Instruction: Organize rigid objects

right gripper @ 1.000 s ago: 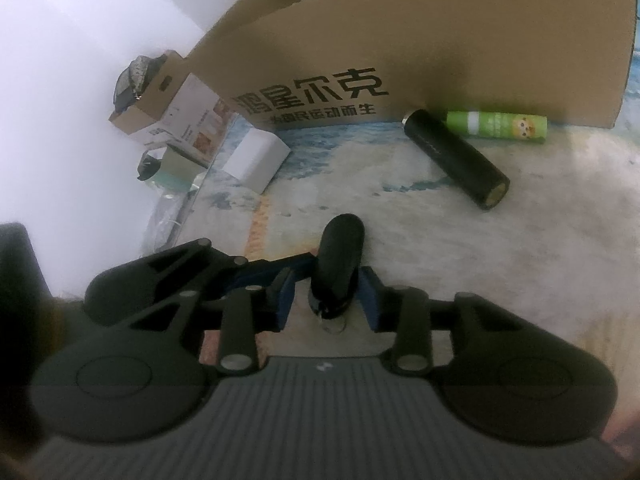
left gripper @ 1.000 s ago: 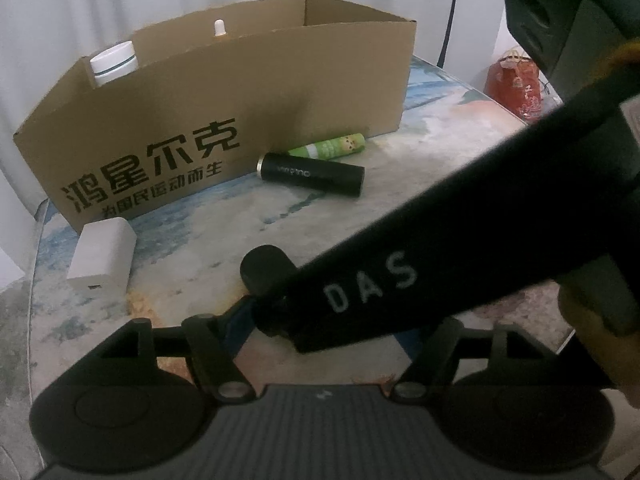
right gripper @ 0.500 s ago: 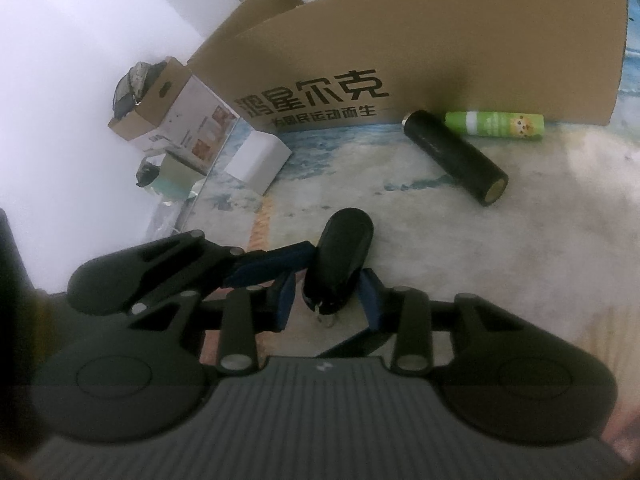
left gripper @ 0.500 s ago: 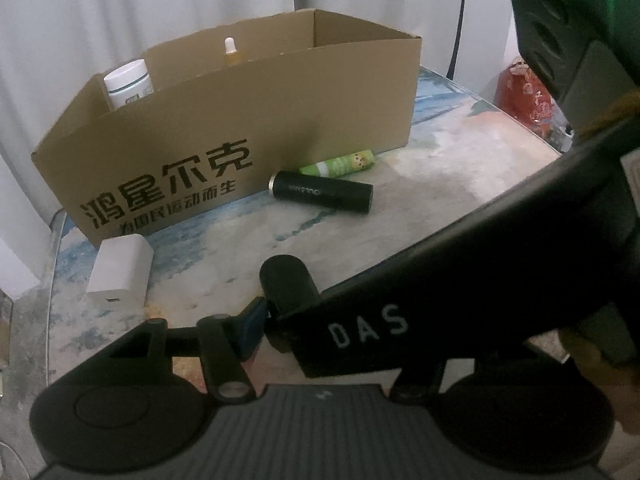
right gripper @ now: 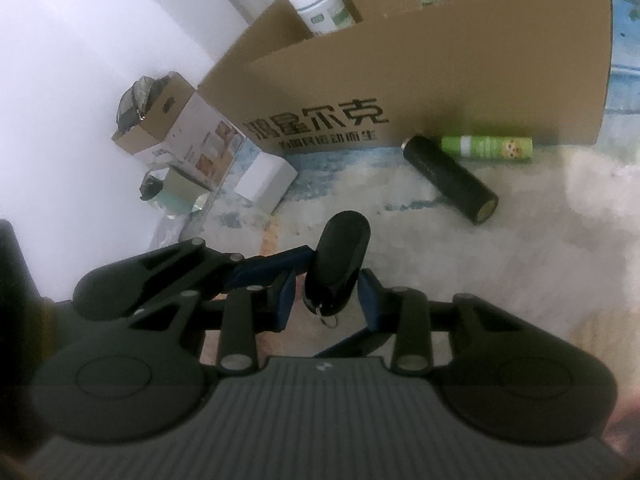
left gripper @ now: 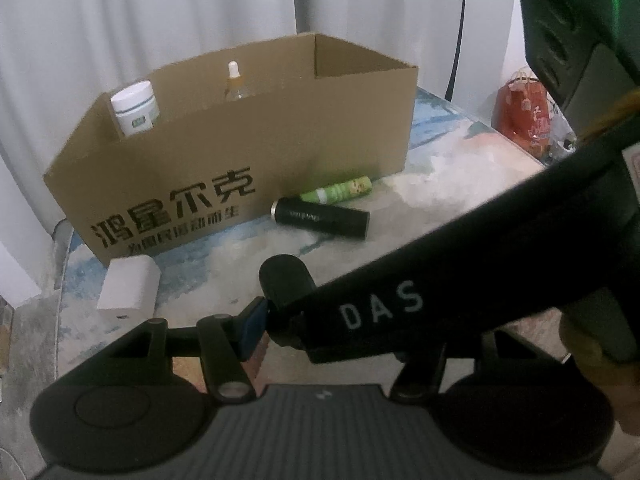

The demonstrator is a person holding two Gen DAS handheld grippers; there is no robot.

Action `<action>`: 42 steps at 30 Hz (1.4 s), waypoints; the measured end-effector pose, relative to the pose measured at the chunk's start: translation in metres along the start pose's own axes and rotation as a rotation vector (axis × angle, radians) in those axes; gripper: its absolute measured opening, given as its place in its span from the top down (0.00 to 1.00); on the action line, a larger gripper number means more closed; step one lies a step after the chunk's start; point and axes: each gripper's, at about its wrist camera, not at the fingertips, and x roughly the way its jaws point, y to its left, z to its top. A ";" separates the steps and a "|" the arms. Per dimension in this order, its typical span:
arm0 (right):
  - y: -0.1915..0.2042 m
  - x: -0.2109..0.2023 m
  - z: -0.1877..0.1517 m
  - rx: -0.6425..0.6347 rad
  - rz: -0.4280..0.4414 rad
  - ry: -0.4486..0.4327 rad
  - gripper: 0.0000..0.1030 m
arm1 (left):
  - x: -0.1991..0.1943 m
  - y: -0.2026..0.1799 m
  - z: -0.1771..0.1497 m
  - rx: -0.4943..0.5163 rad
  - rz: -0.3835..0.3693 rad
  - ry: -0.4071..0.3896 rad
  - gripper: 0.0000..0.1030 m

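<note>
A black key fob [right gripper: 340, 252] with a small ring sits between my right gripper's [right gripper: 327, 300] blue pads, which are shut on it. My left gripper [left gripper: 320, 332] comes in from the left. One of its fingers [right gripper: 264, 270] presses the key fob's [left gripper: 286, 280] side, and the other is mostly hidden under the right gripper's body [left gripper: 380, 308]. Behind stands an open cardboard box [left gripper: 240, 152] holding a white jar [left gripper: 134, 110] and a dropper bottle [left gripper: 236, 84]. In front of it lie a black cylinder [left gripper: 320, 218] and a green tube [left gripper: 340, 192].
A white charger block [left gripper: 128, 288] lies by the box's left corner. Off the table's left edge stand a printed carton [right gripper: 176, 128] and clutter. A red bag [left gripper: 524, 112] and a dark device [left gripper: 568, 20] stand at the right. Curtains hang behind the box.
The left gripper's jaws have narrowed until a pad touches the key fob. The fob has tipped up a little in the right gripper. Both hands stay nearly in place.
</note>
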 end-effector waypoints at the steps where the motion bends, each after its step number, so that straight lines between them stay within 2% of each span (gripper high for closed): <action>1: 0.001 -0.002 0.001 -0.002 0.002 -0.006 0.67 | -0.002 0.000 0.001 -0.001 0.001 -0.006 0.41; 12: 0.014 -0.034 0.010 -0.039 0.018 -0.096 0.67 | -0.027 -0.003 0.014 -0.007 0.010 -0.060 0.42; 13: 0.016 -0.041 0.011 -0.043 0.026 -0.118 0.68 | -0.029 -0.003 0.015 -0.011 0.002 -0.054 0.44; 14: 0.018 -0.047 0.013 -0.049 0.037 -0.139 0.68 | -0.030 -0.003 0.017 -0.020 -0.025 -0.045 0.52; 15: 0.020 -0.053 0.014 -0.055 0.049 -0.156 0.73 | -0.032 -0.004 0.018 -0.031 -0.066 -0.043 0.66; 16: 0.023 -0.058 0.016 -0.058 0.073 -0.160 0.78 | -0.034 -0.005 0.021 -0.040 -0.103 -0.048 0.66; 17: 0.026 -0.061 0.017 -0.055 0.088 -0.158 0.81 | -0.038 -0.009 0.023 -0.040 -0.126 -0.066 0.64; 20: 0.033 -0.065 0.018 -0.087 0.065 -0.177 0.81 | -0.038 -0.017 0.027 -0.004 -0.082 -0.097 0.62; 25: 0.004 -0.068 0.030 -0.011 0.061 -0.214 0.81 | -0.011 0.004 0.021 -0.041 -0.032 -0.021 0.62; 29: -0.021 -0.098 0.034 0.021 0.019 -0.300 0.80 | -0.016 0.021 0.017 -0.082 -0.049 -0.016 0.52; 31: -0.034 -0.110 0.033 0.041 -0.008 -0.322 0.79 | -0.019 0.024 0.016 -0.082 -0.048 -0.015 0.51; 35: -0.051 -0.111 0.023 0.072 -0.025 -0.295 0.79 | -0.019 0.022 0.014 -0.081 -0.075 -0.006 0.45; 38: -0.055 -0.096 0.010 0.070 -0.007 -0.233 0.78 | -0.014 0.011 0.009 -0.049 -0.089 0.019 0.45; 42: -0.056 -0.063 -0.003 0.110 0.017 -0.129 0.71 | -0.004 0.003 0.002 -0.027 -0.090 0.057 0.44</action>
